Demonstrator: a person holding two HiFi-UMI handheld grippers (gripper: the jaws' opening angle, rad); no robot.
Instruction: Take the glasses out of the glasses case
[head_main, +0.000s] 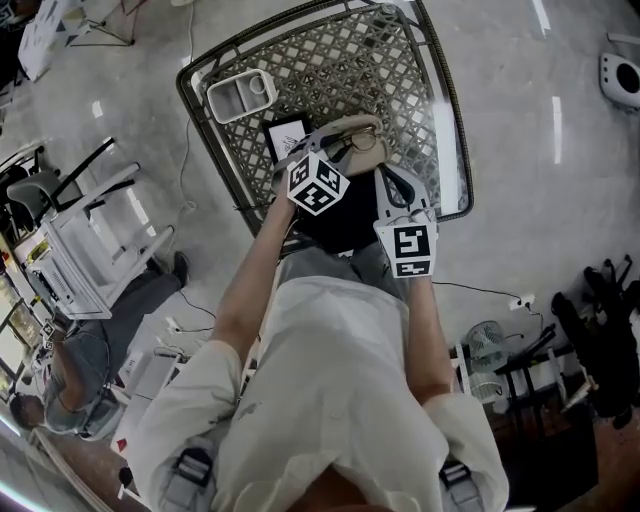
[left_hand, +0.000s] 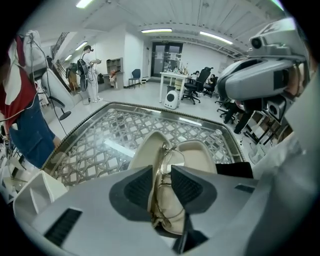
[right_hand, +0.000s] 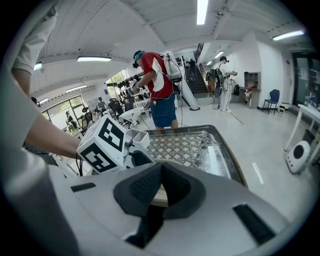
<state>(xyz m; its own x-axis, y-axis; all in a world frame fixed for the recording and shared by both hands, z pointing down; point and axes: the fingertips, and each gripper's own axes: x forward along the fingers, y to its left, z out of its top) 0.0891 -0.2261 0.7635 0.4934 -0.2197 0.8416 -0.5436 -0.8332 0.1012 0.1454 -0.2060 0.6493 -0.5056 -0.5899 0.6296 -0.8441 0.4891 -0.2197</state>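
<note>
Status: the extraction isn't done yet.

- The glasses case (left_hand: 197, 152) lies open on the glass-topped lattice surface (left_hand: 115, 135), with both beige halves showing. I judge the opening step done.
- The glasses (left_hand: 170, 154) have a thin gold frame. They sit on edge at the case, over its near half, and aren't lifted clear.
- The left tongs (left_hand: 161, 169) are pitched down over the case with the pads wide apart. The frame runs up between them, close against the left pad. The gap is wider than the frame, so I read this as no grip.
- The right tongs (right_hand: 161, 172) have the pads drawn together, with a beige edge pinched low between them. That looks like the case rim, so they seem to be steadying the case.
- In the head view both tongs meet at the case near the surface's front edge. The white tray (head_main: 225, 105) and a dark-framed card (head_main: 285, 135) sit further back and play no part.

What's left, as I judge it:
- Close the left pads on the frame.
- Lift the glasses up and out while the right tongs hold the case down.
- Set the glasses on the surface beside the case.

Main risk: the frame is thin and could slip or twist between the pads.
</note>
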